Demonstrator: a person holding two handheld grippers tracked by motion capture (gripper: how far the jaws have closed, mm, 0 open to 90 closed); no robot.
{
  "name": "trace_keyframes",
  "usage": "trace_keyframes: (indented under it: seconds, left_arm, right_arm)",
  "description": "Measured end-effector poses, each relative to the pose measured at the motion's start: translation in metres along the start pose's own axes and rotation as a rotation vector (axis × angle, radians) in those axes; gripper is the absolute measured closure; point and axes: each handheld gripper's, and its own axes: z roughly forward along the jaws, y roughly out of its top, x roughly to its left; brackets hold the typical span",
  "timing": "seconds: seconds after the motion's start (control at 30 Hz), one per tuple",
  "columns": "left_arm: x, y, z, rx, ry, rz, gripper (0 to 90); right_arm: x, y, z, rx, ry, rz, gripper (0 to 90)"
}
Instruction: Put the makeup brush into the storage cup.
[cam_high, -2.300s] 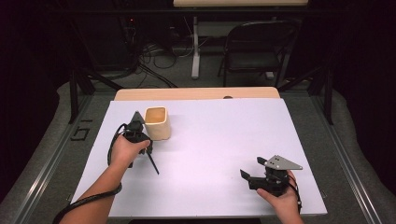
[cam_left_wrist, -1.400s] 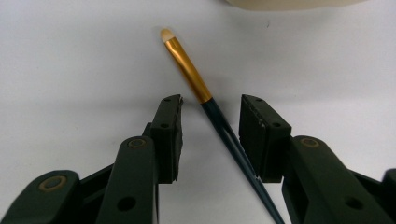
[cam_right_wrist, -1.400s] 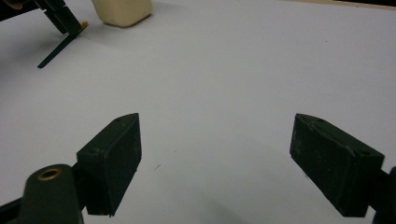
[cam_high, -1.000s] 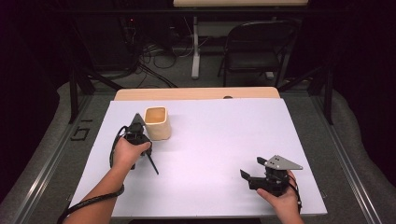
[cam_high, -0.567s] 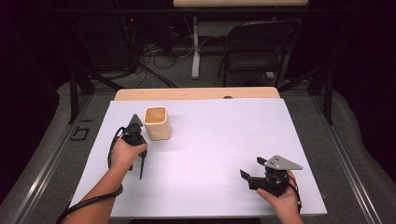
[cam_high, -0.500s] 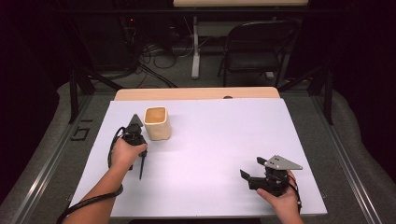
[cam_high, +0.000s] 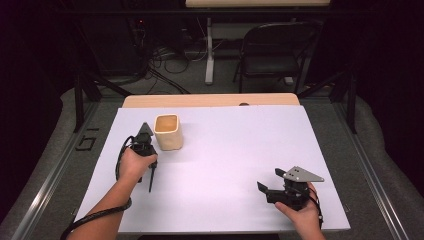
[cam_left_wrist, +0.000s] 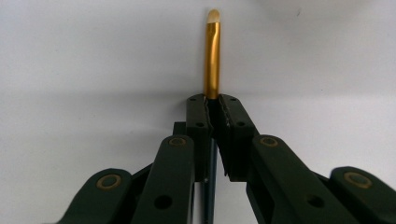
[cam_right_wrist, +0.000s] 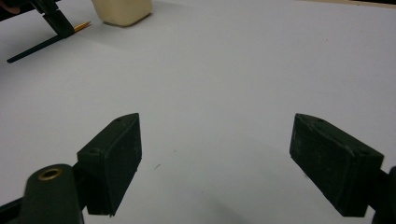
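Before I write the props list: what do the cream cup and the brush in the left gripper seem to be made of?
The cup looks like matte glazed ceramic or stoneware, though plastic is possible: cream, thick-walled, rounded corners, no shine. The brush has a glossy gold ferrule, likely metal given its bright highlight, a pale tip and a thin dark handle, wood or plastic. The left gripper clamps it.

Left tool (cam_left_wrist: 212, 109) clamped tight — right tool (cam_right_wrist: 217, 161) gaping wide.
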Motion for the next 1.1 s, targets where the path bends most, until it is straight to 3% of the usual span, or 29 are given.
trace_keyframes:
  seconds: [0.3, 0.53, 0.63, 1.1]
  left_arm:
    - [0.0, -0.001, 0.0, -0.006, 0.002, 0.01, 83.4]
    - [-0.001, -0.003, -0.01, -0.021, -0.045, 0.026, 83.5]
    - [-0.001, -0.005, -0.019, -0.043, -0.056, 0.045, 83.5]
    - [0.005, -0.02, -0.052, -0.151, -0.179, 0.128, 83.5]
  right_arm:
    - [0.0, 0.0, 0.0, -0.002, 0.001, -0.001, 16.5]
    - [0.0, 0.0, 0.0, -0.009, -0.001, 0.002, 16.5]
    - [0.0, 0.0, -0.001, 0.008, 0.0, 0.0, 16.5]
    - [0.0, 0.0, 0.0, 0.002, -0.004, 0.003, 16.5]
